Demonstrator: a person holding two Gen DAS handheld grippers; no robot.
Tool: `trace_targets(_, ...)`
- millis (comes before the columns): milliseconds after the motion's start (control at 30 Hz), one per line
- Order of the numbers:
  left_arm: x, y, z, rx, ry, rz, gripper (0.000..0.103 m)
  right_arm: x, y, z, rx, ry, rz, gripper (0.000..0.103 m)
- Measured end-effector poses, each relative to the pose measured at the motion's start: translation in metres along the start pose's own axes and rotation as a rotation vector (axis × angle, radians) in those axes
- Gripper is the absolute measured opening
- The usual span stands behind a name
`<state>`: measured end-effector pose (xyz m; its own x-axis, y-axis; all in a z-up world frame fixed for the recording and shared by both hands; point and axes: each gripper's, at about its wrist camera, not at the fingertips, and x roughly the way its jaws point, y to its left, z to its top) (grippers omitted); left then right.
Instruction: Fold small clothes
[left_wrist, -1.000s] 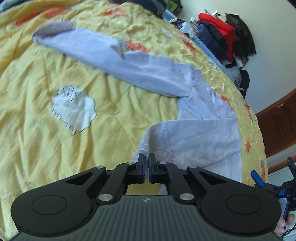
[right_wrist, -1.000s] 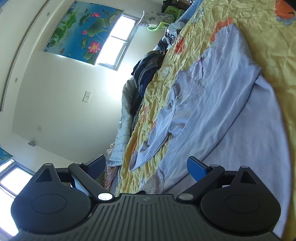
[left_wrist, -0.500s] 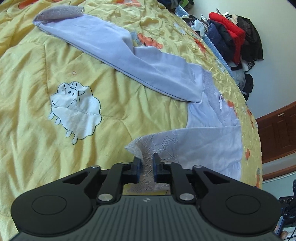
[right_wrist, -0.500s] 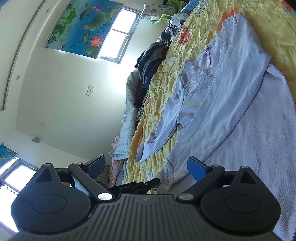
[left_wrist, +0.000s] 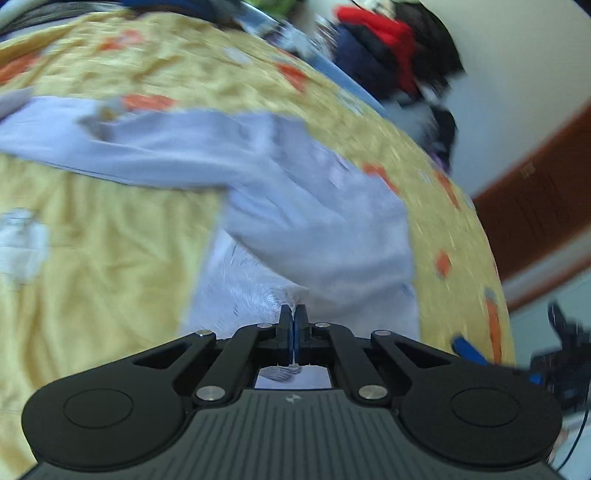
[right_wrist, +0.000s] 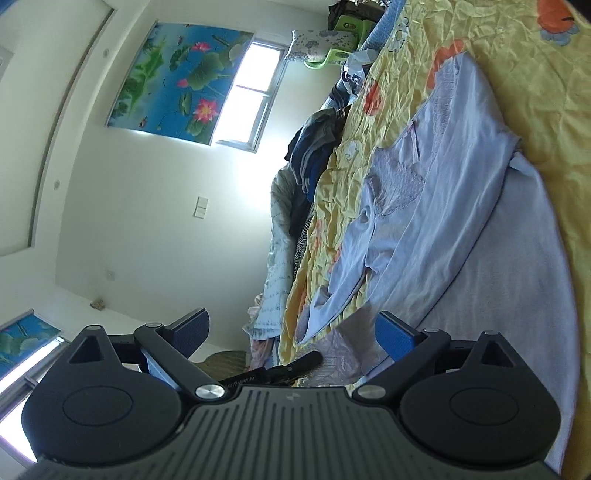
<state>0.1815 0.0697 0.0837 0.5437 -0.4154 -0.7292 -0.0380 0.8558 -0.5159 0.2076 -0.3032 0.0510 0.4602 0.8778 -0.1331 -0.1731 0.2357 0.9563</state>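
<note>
1. Closest to me, my left hand-held gripper (left_wrist: 294, 318) has its jaws pressed together on the lacy hem edge of the lavender top (left_wrist: 317, 229), with the cloth pinched right at the fingertips.
2. Also close, my right hand-held gripper (right_wrist: 291, 328) stands wide open with nothing between its blue pads (right_wrist: 393, 334); the top's hem lies just beside the right-hand pad, though I cannot tell whether they touch.
3. From the right wrist view, the lavender top (right_wrist: 461, 229) runs lengthwise away from me, hem nearest and neckline far, with one sleeve (right_wrist: 343, 280) trailing toward the bed's edge.
4. From the left wrist view, which is blurred, a sleeve (left_wrist: 122, 140) stretches out to the left across the bedspread, crossways to the body.
5. Beneath it, the top rests on a crumpled yellow bedspread (right_wrist: 517, 74) with orange and white motifs.
6. Farther off, piled clothes (right_wrist: 314, 147) sit along the bed's far edge, with red and dark garments (left_wrist: 388, 70) heaped against a wall.
7. Beyond those, a window (right_wrist: 255, 92) glows beside a lotus picture (right_wrist: 177, 77) on a pale wall.
</note>
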Motion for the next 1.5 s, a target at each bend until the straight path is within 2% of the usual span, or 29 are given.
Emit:
trace_targets(67,0.031,-0.013,-0.013,0.040,0.154,-0.054,0.001,-0.005,-0.002,0.000,0.005,0.003,0.006,0.095)
trace_targets(100,0.046,-0.014,-0.020,0.045,0.227,-0.051,0.001,-0.007,-0.002,0.000,0.007,0.005,0.005,0.095)
trace_targets(167,0.062,-0.005,-0.030,0.013,0.298,0.002,0.002,-0.011,-0.004,0.000,0.012,0.008,0.004,0.097)
trace_targets(233,0.063,0.011,-0.035,-0.068,0.326,-0.006,0.002,-0.011,-0.007,0.002,0.036,0.010,0.016,0.099)
trace_targets(333,0.042,0.017,-0.032,-0.093,0.294,-0.080,0.003,0.012,-0.011,0.003,0.109,0.043,0.073,0.100)
trace_targets(400,0.024,0.018,-0.027,-0.092,0.229,-0.106,0.004,0.039,-0.014,0.001,0.162,0.097,0.119,0.100)
trace_targets(467,0.010,0.023,-0.018,-0.095,0.126,-0.100,0.005,0.076,-0.017,-0.003,0.212,0.151,0.142,0.100)
trace_targets(567,0.004,0.036,-0.005,-0.132,0.047,-0.029,0.009,0.127,-0.027,-0.003,0.285,0.211,0.116,0.100)
trace_targets(633,0.008,0.044,-0.002,-0.130,0.035,0.023,0.012,0.151,-0.034,-0.003,0.324,0.243,0.072,0.099)
trace_targets(700,0.010,0.045,-0.003,-0.099,0.040,0.047,0.012,0.160,-0.032,-0.003,0.256,0.244,-0.057,0.097)
trace_targets(733,0.010,0.043,-0.005,-0.077,0.034,0.044,0.013,0.157,-0.028,-0.003,0.199,0.230,-0.108,0.098)
trace_targets(800,0.005,0.042,-0.006,-0.039,0.015,0.040,0.013,0.142,-0.023,-0.004,0.113,0.225,-0.145,0.097)
trace_targets(867,0.004,0.042,-0.005,-0.019,0.002,0.033,0.013,0.126,-0.022,-0.005,0.046,0.247,-0.190,0.093)
trace_targets(967,0.006,0.039,-0.004,0.016,-0.017,0.038,0.013,0.111,-0.021,-0.014,-0.081,0.310,-0.315,0.088)
trace_targets(1100,0.012,0.043,-0.006,-0.007,-0.020,0.023,0.014,0.111,-0.029,-0.027,-0.133,0.371,-0.409,0.081)
trace_targets(1133,0.013,0.045,-0.007,-0.020,-0.020,0.025,0.015,0.111,-0.028,-0.029,-0.143,0.368,-0.406,0.079)
trace_targets(1167,0.014,0.047,-0.007,-0.028,-0.021,0.029,0.022,0.113,-0.025,-0.033,-0.161,0.380,-0.405,0.070)
trace_targets(1200,0.012,0.049,-0.009,-0.035,-0.026,0.033,0.032,0.115,-0.024,-0.035,-0.182,0.392,-0.416,0.065)
trace_targets(1233,0.010,0.051,-0.010,-0.041,-0.037,0.034,0.039,0.118,-0.024,-0.035,-0.202,0.407,-0.441,0.053)
trace_targets(1267,0.007,0.053,-0.010,-0.044,-0.053,0.037,0.053,0.119,-0.024,-0.037,-0.220,0.417,-0.456,0.044)
trace_targets(1300,0.004,0.054,-0.011,-0.046,-0.071,0.042,0.062,0.120,-0.024,-0.037,-0.230,0.425,-0.472,0.035)
trace_targets(1333,0.000,0.056,-0.011,-0.047,-0.089,0.046,0.063,0.121,-0.026,-0.036,-0.223,0.430,-0.475,0.018)
trace_targets(1367,-0.003,0.057,-0.011,-0.047,-0.100,0.044,0.063,0.120,-0.028,-0.034,-0.208,0.436,-0.480,0.010)
trace_targets(1433,-0.007,0.059,-0.009,-0.051,-0.107,0.036,0.063,0.119,-0.027,-0.032,-0.216,0.430,-0.476,0.007)
trace_targets(1500,-0.010,0.059,-0.008,-0.048,-0.117,0.036,0.063,0.121,-0.018,-0.030,-0.275,0.430,-0.478,0.006)
